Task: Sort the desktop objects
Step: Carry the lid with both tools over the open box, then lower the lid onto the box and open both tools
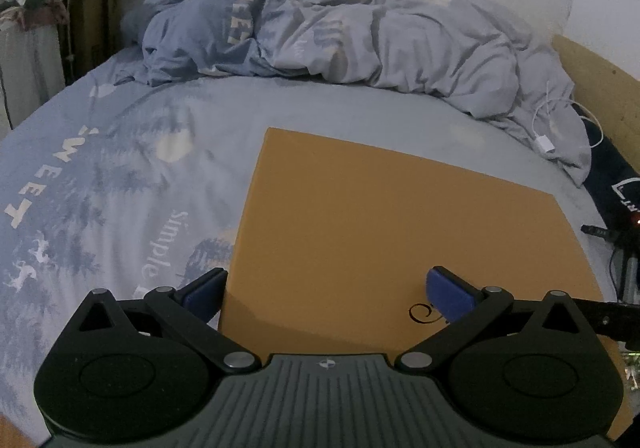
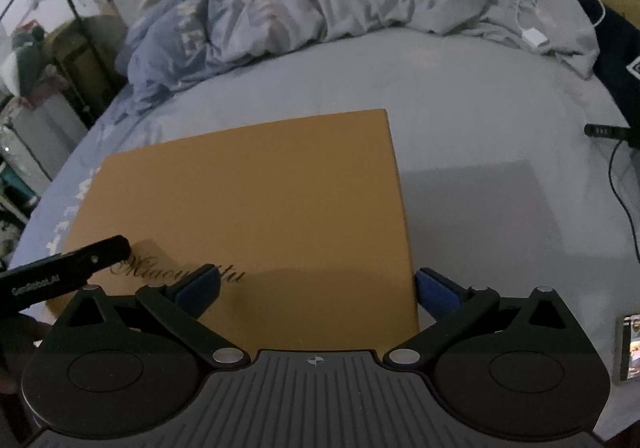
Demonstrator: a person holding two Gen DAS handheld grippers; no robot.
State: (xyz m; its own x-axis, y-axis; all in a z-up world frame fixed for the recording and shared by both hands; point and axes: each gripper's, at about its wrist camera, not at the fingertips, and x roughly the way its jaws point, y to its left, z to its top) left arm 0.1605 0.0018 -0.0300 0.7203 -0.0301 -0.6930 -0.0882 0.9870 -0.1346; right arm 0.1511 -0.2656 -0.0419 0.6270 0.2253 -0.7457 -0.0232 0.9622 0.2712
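A flat orange-brown board (image 1: 400, 232) with black script lettering lies on the blue bedsheet (image 1: 120, 176). My left gripper (image 1: 326, 294) hovers open over the board's near left edge: the left fingertip is beside that edge and the right one is above the board, with nothing between them. In the right wrist view the same board (image 2: 248, 208) fills the centre. My right gripper (image 2: 316, 290) is open and straddles the board's near right edge, holding nothing. A black part of the left gripper (image 2: 64, 272) reaches in over the board's near left corner.
A crumpled grey-blue duvet (image 1: 340, 32) is heaped at the far side of the bed. A white charger and cable (image 2: 534, 36) rest on it, next to a dark garment (image 2: 618, 60). A black cabled device (image 2: 606, 130) and a phone (image 2: 631, 348) lie at the right. A clothes rack (image 2: 76, 28) stands left.
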